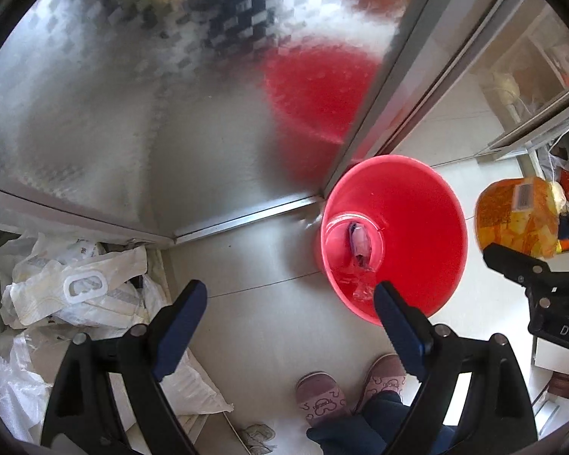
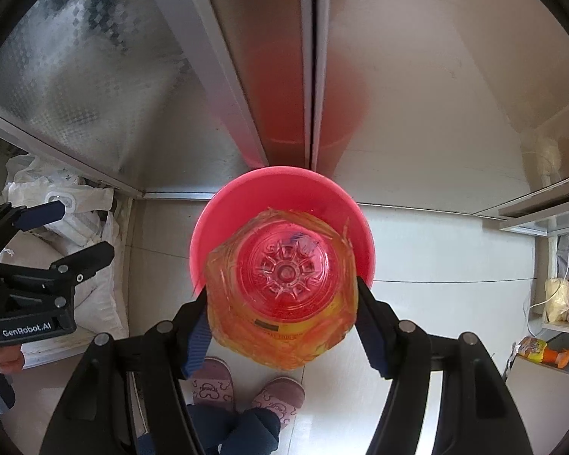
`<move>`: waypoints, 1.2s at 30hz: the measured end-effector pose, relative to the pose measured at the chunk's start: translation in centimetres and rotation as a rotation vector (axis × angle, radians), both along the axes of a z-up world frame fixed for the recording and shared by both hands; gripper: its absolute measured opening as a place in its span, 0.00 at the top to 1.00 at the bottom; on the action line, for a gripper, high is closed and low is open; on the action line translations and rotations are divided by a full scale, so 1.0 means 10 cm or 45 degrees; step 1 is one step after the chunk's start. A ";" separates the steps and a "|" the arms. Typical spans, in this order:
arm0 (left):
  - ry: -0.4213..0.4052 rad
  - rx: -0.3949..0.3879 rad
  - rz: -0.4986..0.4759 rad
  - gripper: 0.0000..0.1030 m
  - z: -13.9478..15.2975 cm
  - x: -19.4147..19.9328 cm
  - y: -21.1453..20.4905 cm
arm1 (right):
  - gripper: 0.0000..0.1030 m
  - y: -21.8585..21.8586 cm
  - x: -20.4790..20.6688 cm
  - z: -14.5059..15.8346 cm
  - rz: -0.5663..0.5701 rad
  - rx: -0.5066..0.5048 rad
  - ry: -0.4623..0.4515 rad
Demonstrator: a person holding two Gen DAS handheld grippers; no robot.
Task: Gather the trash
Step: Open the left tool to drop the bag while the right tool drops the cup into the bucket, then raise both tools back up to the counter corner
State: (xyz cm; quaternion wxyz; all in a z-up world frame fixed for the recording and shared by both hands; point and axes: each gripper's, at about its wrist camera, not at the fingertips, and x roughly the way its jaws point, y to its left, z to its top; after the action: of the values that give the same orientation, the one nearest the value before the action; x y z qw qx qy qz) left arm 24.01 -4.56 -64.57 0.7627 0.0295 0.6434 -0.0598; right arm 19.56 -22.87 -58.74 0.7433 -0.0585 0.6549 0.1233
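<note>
Orange-labelled clear plastic bottle (image 2: 282, 292), base toward the camera, clamped in the right tongs (image 2: 280, 328) directly above the round red plastic bucket (image 2: 208, 235) on the tiled floor; left tongs (image 1: 288, 322) spread apart, empty, beside the bucket, which holds a crumpled clear wrapper (image 1: 360, 250)

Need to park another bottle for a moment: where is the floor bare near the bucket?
Bare tiles lie right of the red bucket, toward the shelf, and between bucket and slippers. Left is crowded with white bags.
</note>
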 end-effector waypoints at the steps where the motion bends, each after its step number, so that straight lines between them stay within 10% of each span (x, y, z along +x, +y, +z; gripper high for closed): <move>1: -0.006 0.002 0.002 0.14 0.03 -0.01 0.01 | 0.29 0.00 0.00 0.02 0.000 -0.001 0.002; 4: -0.014 0.011 0.000 0.14 0.16 -0.06 0.01 | 0.12 0.00 -0.04 0.12 -0.010 -0.015 -0.026; 12: -0.050 0.018 0.010 0.14 0.90 -0.27 -0.02 | 0.11 -0.06 -0.23 0.84 -0.036 -0.030 -0.082; 26: -0.313 0.008 0.114 0.14 3.94 -0.67 -0.06 | 0.00 -0.05 -0.36 3.75 0.023 0.027 -0.403; 36: -0.459 -0.023 0.267 0.14 5.12 -0.78 0.18 | 0.00 0.04 -0.30 4.88 0.165 0.174 -0.501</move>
State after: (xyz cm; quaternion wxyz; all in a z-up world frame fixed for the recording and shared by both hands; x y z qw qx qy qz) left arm 16.21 -2.77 -13.40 0.8677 -0.0344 0.4955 0.0202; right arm 16.59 -22.44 -9.91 0.8496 -0.0727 0.4821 0.2011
